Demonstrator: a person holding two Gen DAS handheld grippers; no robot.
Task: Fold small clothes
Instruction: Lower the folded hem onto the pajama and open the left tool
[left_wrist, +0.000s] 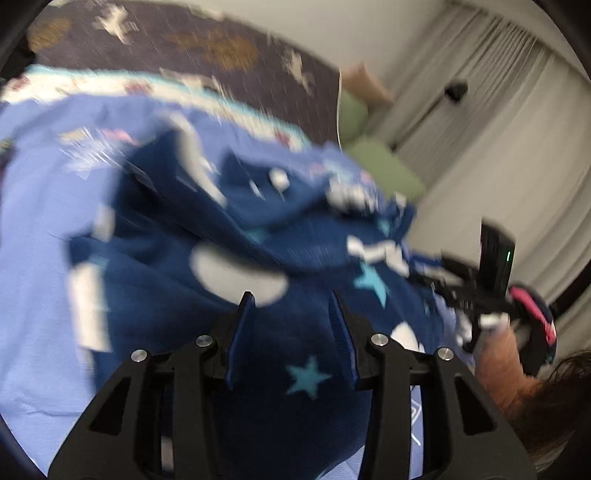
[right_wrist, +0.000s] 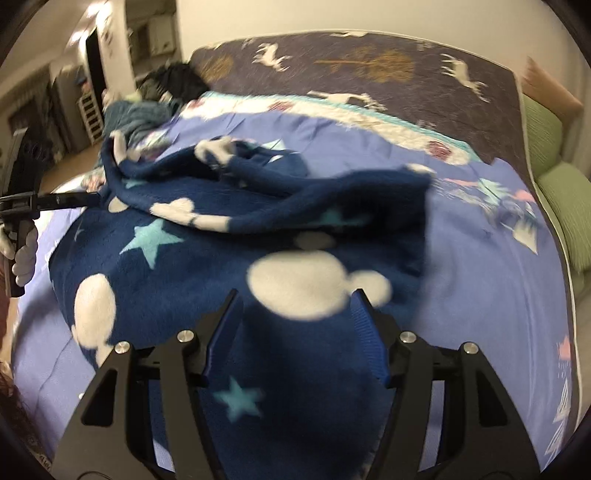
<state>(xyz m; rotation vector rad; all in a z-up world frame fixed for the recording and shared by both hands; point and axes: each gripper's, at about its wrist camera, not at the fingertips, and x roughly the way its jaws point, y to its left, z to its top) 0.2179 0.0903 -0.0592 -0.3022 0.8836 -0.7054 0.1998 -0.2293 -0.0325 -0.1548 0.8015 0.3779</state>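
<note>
Navy fleece garment (right_wrist: 229, 236) between right gripper (right_wrist: 295, 321) fingers

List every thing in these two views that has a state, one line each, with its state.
Navy fleece garment with white blobs and teal stars: crumpled, unfolded, lying on the sheet.
Left gripper: open, fleece between its fingers.
Right gripper: open, over the fleece.
Light blue printed bedsheet: spread out, slightly wrinkled.
Dark purple deer-print blanket: spread flat at the far end.
Grey curtains: drawn shut.

No legible text or labels anywhere.
</note>
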